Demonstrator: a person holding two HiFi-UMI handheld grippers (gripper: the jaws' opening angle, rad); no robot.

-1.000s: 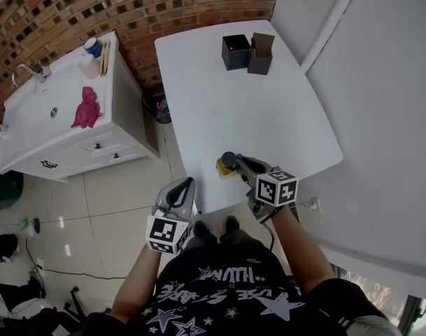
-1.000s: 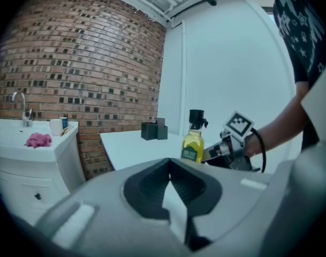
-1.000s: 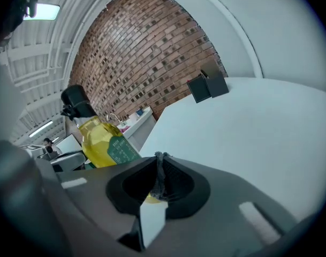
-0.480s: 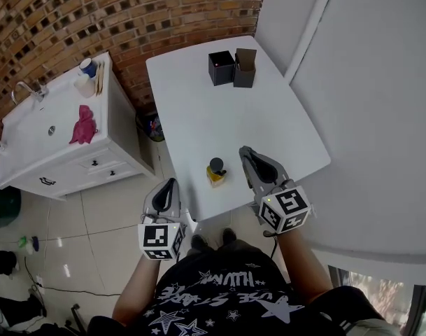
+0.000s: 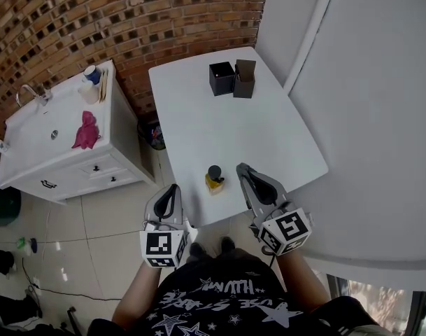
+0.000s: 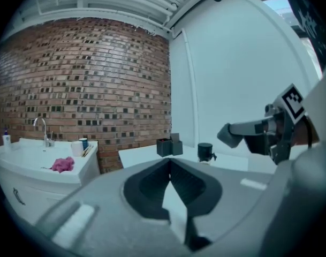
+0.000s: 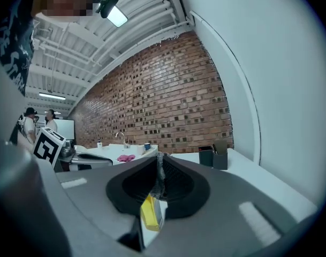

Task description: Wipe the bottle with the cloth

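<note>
1. Left hand-held gripper (image 5: 173,187) is held just off the near edge of the desk (image 5: 199,124), over the tiled floor (image 5: 115,215). Its jaws are pressed together and nothing is caught between them.
2. Right hand-held gripper (image 5: 243,168) is raised over the near right part of the desk. Its jaws are also seen closed at the tips, and nothing is gripped (a sliver of yellow is glimpsed through the slot below them in the right gripper view).
3. The bottle (image 5: 214,178), yellow with a black cap, is stood upright on the desk close to the near edge. It is placed between the two grippers, just beside the right one, and is touched by neither.
4. Two dark boxes (image 5: 231,78) are set side by side at the far end of the desk, well apart from the bottle.
5. The cloth (image 5: 85,131), pink and crumpled, is found on the white sink cabinet (image 5: 31,149) to the left of the desk, well apart from both grippers.
6. A cup (image 5: 91,89) and a tap (image 5: 32,93) are seen at the cabinet's back edge, where it is met by the brick wall (image 5: 129,19).
</note>
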